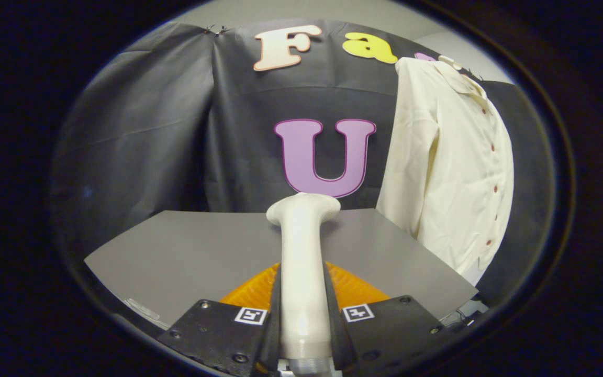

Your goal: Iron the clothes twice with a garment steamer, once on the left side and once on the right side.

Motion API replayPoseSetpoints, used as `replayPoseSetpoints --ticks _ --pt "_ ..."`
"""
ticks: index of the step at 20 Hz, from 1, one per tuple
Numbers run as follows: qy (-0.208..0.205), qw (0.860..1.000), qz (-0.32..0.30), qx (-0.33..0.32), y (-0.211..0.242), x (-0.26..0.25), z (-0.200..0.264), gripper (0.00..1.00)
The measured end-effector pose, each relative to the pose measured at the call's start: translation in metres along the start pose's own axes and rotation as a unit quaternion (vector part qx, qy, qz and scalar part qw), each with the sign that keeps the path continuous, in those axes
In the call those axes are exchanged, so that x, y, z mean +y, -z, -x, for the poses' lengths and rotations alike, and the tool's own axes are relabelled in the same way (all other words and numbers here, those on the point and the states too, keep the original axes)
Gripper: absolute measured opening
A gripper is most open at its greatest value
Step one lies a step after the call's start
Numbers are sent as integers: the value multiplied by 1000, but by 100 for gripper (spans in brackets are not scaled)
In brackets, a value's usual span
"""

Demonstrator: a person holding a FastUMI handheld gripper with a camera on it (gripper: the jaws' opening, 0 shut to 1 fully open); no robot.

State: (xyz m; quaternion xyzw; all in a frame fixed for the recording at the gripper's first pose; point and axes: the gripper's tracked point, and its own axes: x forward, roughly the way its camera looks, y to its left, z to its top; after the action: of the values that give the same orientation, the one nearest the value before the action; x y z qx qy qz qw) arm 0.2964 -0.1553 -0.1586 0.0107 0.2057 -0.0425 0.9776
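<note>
From the gripper view, the gripper [303, 314] is clamped on the garment steamer [303, 251], both fingers pressing its smooth, rigid handle; it looks slippery, so mid-handle seems best. The soft, light shirt [453, 173] hangs beyond, right, over the table [186, 251].

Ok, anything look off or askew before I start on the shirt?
Nothing stands out. The garment steamer sits straight between the jaws, both pressing on its handle. The cream shirt hangs beyond the fingers, off to the right above the grey table, with no damage visible from here.
</note>
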Motion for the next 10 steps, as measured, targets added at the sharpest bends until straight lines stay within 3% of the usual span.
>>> replayPoseSetpoints --ticks 4,10 --pt "-20 999 -30 -18 -7 -6 13 37" --pt "-35 996 -17 -82 -47 -43 53 37"
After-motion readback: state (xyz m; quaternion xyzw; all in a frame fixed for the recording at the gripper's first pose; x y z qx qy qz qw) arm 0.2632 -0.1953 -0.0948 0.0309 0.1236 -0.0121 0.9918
